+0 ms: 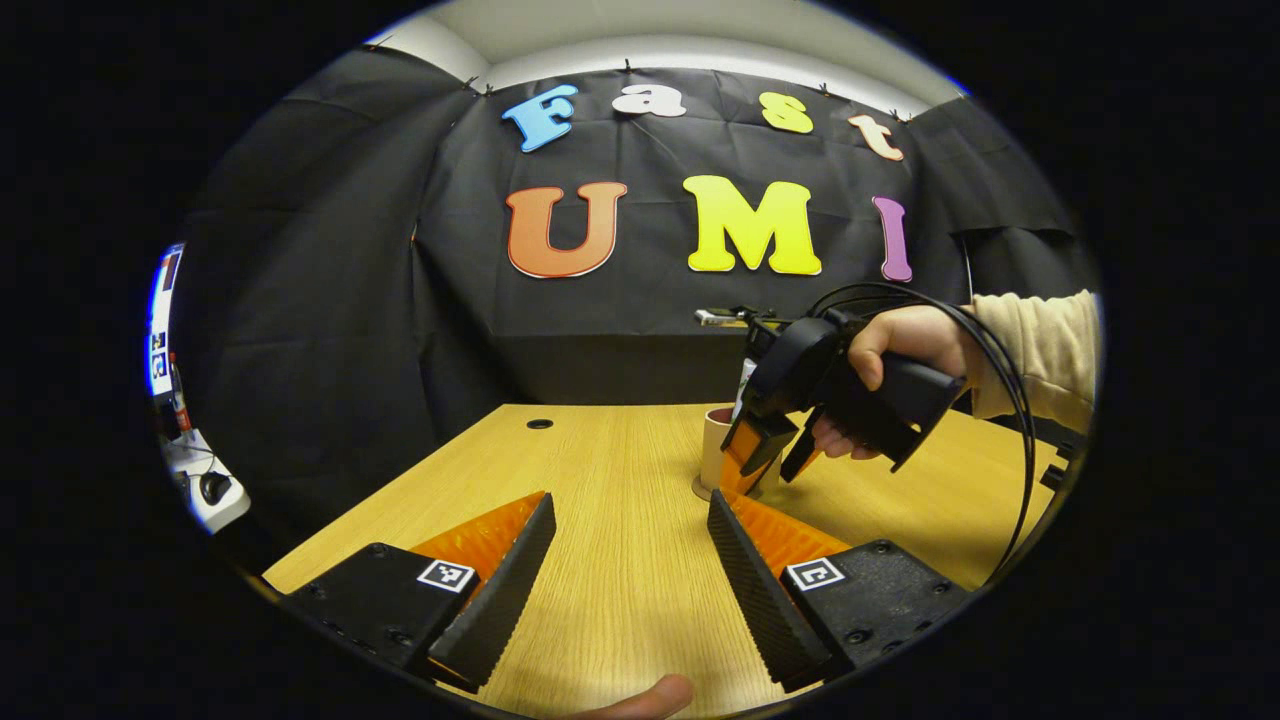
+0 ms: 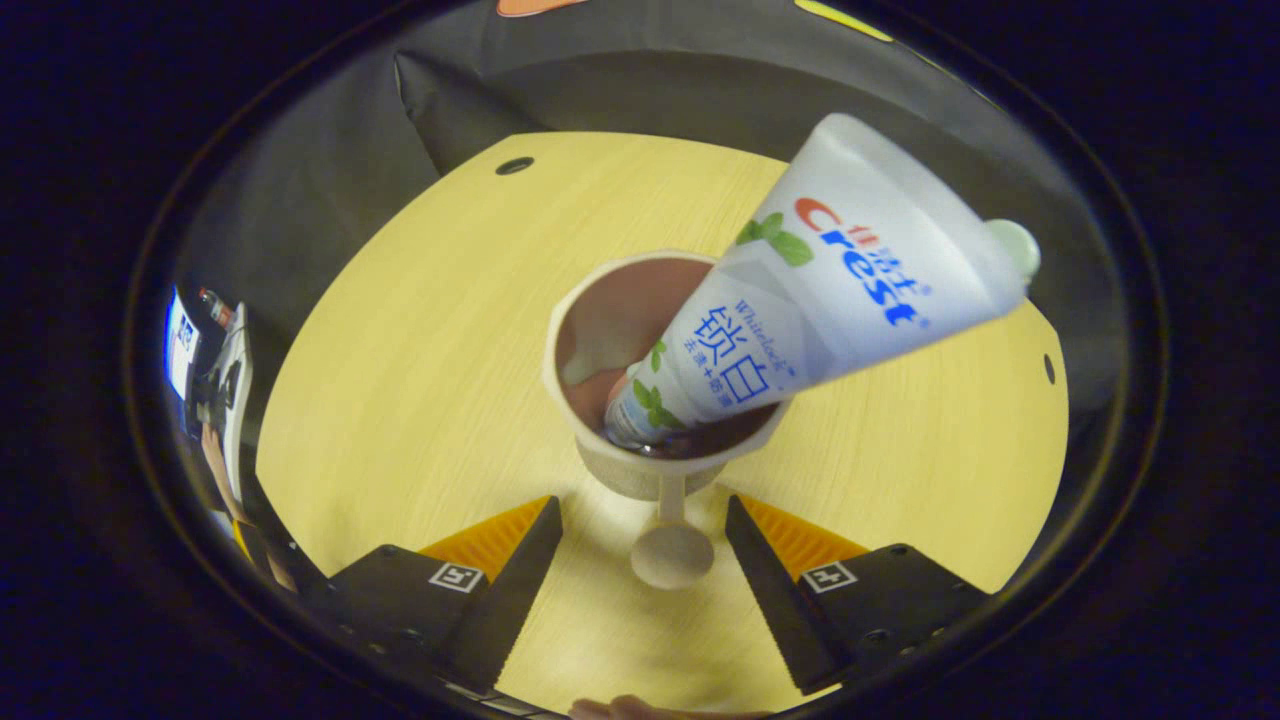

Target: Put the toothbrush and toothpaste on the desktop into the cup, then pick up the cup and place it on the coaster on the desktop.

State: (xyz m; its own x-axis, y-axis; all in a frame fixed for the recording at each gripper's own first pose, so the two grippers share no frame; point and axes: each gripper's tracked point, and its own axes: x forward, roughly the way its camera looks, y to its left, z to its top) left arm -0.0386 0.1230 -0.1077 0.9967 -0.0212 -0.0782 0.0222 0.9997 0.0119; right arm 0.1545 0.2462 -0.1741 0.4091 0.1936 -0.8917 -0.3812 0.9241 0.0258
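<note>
Both claws spread | right claw (image 2: 640,545) above cup (image 2: 600,400) | toothpaste (image 2: 800,310) inside

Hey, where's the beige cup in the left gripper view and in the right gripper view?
Left gripper view: the beige cup stands right of centre on the wooden desktop, partly behind the far tongs.
Right gripper view: centre, just above the near tongs, white toothpaste tube leaning inside.
Shared landmark: the desktop's round cable hole.

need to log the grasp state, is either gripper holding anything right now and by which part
Nothing is held. The right gripper is open above the cup, with the toothpaste standing loose inside it. The left gripper is open over bare desktop.
</note>
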